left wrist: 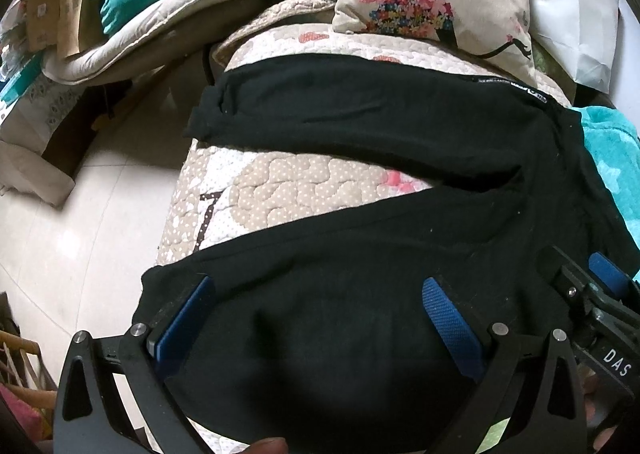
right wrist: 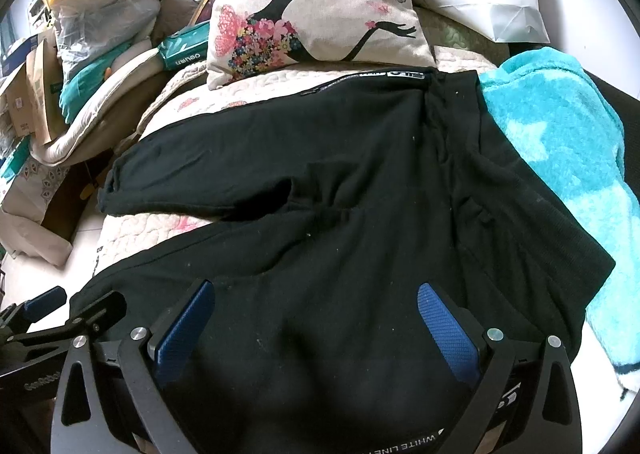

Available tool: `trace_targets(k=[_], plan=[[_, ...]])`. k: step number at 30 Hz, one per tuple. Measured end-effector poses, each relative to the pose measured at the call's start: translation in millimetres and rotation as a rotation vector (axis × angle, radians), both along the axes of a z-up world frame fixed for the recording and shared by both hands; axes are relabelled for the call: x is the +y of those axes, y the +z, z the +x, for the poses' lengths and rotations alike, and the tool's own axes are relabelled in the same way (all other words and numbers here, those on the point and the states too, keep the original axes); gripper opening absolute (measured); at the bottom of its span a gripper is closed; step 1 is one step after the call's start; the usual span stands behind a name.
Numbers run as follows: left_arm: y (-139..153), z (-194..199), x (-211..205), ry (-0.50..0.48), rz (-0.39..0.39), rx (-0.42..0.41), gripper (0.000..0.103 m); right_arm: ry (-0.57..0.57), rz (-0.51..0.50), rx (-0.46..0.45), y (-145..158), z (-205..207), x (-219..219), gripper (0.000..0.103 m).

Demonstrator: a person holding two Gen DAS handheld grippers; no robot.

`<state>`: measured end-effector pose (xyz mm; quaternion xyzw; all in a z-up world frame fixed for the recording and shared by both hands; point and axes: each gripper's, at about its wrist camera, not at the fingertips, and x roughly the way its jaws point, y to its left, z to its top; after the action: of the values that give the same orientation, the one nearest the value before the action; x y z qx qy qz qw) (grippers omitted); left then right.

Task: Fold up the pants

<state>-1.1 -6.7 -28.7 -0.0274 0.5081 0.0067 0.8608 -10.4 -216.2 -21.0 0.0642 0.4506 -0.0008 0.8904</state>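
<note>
Below the floral cushion (right wrist: 312, 5), black pants (right wrist: 320, 181) lie spread on the quilted sofa cover (left wrist: 280, 181), legs splayed apart, while left gripper (left wrist: 320, 318) and right gripper (right wrist: 316, 318) hover with fingers wide open, gripping nothing; risk: a single-layer pinch could bunch the fold.

The left gripper (left wrist: 316, 290) and right gripper (right wrist: 314, 296) sit side by side, fingers spread wide apart.
</note>
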Motion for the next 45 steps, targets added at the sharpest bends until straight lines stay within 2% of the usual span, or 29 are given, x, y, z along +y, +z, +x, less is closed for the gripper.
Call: trace_targets(k=[12, 21, 26, 34, 37, 43, 45], plan=[[-10.8, 0.4, -4.7, -0.012, 0.000, 0.037, 0.103, -0.006, 0.002, 0.014, 0.0, 1.7, -3.3, 0.103], [-37.7, 2.7, -9.1, -0.011, -0.017, 0.134, 0.103, -0.029, -0.003, 0.030, -1.6, 2.6, -8.0, 0.103], [-41.7, 0.6, -14.7, -0.015, 0.022, 0.120, 0.103, -0.037, 0.002, 0.029, -1.2, 1.7, -10.2, 0.103], [-43.3, -3.1, -11.9, -0.012, 0.001, 0.119, 0.103, -0.038, 0.001, 0.022, 0.1, 1.8, -10.5, 0.103], [-43.8, -5.2, -16.5, -0.031, 0.035, 0.122, 0.103, -0.036, 0.013, 0.017, 1.5, 1.9, -10.8, 0.103], [-40.3, -3.5, -15.0, -0.038, 0.024, 0.135, 0.103, -0.028, 0.041, -0.002, 3.2, 0.5, -9.5, 0.103], [-35.5, -4.0, -13.5, -0.042, 0.004, 0.136, 0.098, -0.024, 0.038, -0.007, 4.6, 0.4, -8.6, 0.103]])
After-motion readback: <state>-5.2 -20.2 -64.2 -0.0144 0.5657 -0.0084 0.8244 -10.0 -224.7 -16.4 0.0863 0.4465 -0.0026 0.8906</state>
